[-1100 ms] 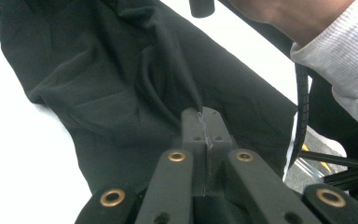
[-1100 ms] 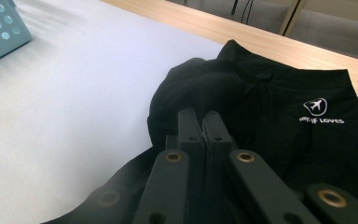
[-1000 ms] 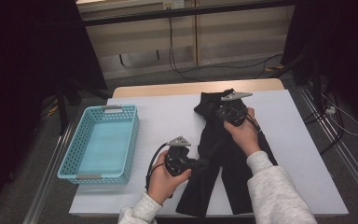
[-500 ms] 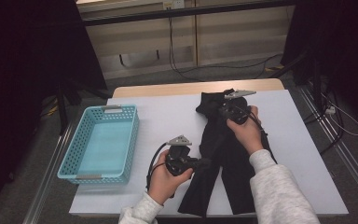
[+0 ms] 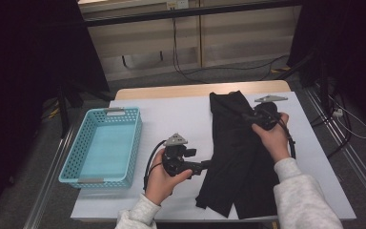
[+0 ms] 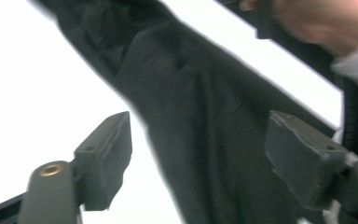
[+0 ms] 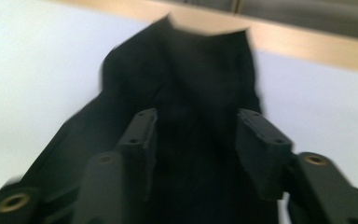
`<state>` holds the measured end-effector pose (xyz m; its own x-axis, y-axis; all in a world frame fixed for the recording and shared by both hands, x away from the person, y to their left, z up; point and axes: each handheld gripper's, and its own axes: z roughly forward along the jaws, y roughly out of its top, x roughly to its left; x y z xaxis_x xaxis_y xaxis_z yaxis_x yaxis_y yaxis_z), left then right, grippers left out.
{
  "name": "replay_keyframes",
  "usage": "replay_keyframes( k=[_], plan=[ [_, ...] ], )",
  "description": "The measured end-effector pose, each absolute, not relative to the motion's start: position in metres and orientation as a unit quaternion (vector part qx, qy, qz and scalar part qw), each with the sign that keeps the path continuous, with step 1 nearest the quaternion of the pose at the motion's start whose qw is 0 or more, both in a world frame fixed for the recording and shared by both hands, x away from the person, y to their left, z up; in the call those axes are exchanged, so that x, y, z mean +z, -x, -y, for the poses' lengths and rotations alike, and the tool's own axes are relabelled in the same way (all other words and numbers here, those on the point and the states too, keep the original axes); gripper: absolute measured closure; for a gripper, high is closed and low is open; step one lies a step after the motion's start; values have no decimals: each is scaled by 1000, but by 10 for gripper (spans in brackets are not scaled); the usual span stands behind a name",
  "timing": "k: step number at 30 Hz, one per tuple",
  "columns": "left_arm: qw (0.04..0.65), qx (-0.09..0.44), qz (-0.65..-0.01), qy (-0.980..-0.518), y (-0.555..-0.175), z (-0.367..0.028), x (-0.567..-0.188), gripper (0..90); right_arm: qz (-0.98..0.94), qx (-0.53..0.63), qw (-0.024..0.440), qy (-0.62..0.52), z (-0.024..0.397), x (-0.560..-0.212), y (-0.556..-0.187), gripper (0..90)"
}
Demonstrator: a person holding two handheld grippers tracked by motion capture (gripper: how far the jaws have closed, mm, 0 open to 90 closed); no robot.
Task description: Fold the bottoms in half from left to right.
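Observation:
A pair of black trousers (image 5: 233,157) lies lengthwise on the right half of the white table (image 5: 171,119), waist at the far end. My left gripper (image 5: 206,166) sits at the near left edge of one leg. Its jaws have just been opening and now stand apart, with the dark cloth (image 6: 205,116) lying loose between them, and the pads are off it. My right gripper (image 5: 247,116) hovers over the upper part of the trousers. Its jaws (image 7: 198,116) have also just been opening and straddle the black cloth (image 7: 191,70) without pressing on it.
A light blue mesh basket (image 5: 136,138) stands empty on the left side of the table. The table's wooden far edge (image 5: 195,90) runs behind the trousers. Cables lie on the floor beyond, and dark stands rise at both sides.
Both grippers have opened and let go of the trousers. The right hand has shifted to the right, and the waist end, bunched up before, now lies flatter. The left hand has stayed put.

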<state>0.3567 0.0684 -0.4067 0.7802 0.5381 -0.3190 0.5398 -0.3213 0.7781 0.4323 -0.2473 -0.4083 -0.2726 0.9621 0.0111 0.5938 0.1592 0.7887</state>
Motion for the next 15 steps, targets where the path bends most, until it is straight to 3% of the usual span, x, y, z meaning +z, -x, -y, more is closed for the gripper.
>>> replay_keyframes(
  k=[3,15],
  plan=[
    [464,3,-334,-820,-361,-71,-412,214,-736,346,243,-528,243,-416,-408,382],
    [448,28,-346,-824,-372,-82,-420,195,-748,353,224,-515,245,-433,-350,310]
  ],
)
